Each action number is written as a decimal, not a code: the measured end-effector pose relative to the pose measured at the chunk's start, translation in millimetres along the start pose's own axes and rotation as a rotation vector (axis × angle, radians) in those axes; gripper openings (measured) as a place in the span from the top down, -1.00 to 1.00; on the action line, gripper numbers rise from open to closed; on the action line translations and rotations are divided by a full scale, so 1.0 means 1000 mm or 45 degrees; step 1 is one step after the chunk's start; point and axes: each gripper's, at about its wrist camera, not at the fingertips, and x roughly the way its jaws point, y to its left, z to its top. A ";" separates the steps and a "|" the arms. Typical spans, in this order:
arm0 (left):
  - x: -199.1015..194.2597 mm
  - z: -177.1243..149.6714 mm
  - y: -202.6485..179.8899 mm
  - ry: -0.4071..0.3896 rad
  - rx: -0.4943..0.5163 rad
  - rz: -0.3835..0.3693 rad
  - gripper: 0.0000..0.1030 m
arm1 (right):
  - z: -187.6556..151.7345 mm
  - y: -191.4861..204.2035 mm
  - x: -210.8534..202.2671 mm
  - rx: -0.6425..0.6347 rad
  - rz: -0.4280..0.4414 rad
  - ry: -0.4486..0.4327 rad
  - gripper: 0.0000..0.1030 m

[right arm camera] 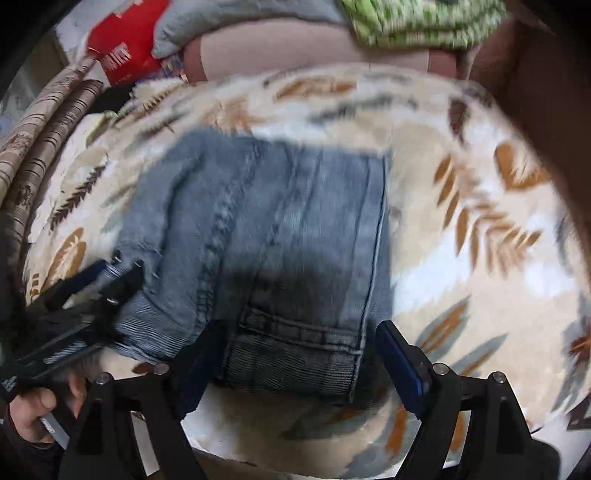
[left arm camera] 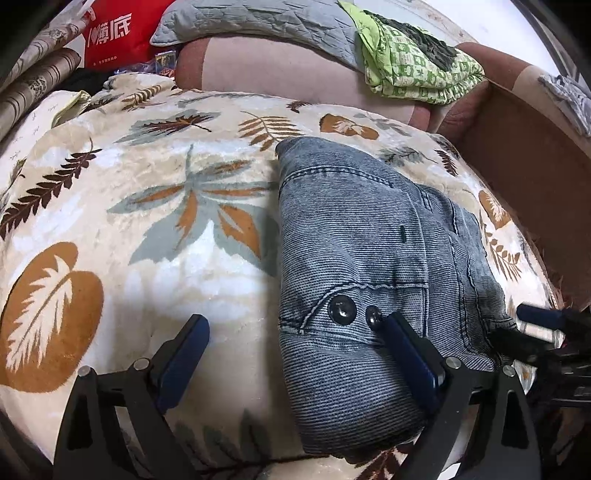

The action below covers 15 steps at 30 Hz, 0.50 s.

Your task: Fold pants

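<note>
Folded blue-grey denim pants (left arm camera: 369, 258) lie on a cream blanket with a leaf print (left arm camera: 147, 221); two dark snap buttons show near the front. My left gripper (left arm camera: 291, 325) is open, its jaws wide apart over the pants' left front edge; the right finger (left arm camera: 410, 354) rests over the denim, the left finger (left arm camera: 184, 354) over the blanket. In the right wrist view the pants (right arm camera: 277, 229) lie ahead, blurred. My right gripper (right arm camera: 291, 350) is open, its fingers to either side of the pants' near folded end, not closed on it. The left gripper (right arm camera: 92, 284) shows at the pants' left edge.
A pink-brown sofa back (left arm camera: 277, 70) runs behind the blanket, with a grey quilted cover (left arm camera: 258, 22), a green checked cloth (left arm camera: 417, 62) and a red bag (left arm camera: 122, 33). A brown armrest (left arm camera: 524, 177) stands to the right. Striped rolls (left arm camera: 33, 85) lie at the left.
</note>
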 end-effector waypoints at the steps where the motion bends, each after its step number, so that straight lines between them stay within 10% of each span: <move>1: 0.000 0.000 -0.001 -0.003 0.003 0.004 -0.86 | 0.001 0.003 -0.007 -0.015 0.009 -0.034 -0.67; 5: 0.000 -0.001 -0.002 -0.007 0.013 0.007 -0.87 | -0.012 -0.002 0.022 -0.001 -0.007 0.078 -0.75; 15: 0.000 -0.001 -0.001 -0.008 0.002 0.007 -0.87 | -0.005 -0.010 -0.008 0.068 -0.010 -0.079 -0.85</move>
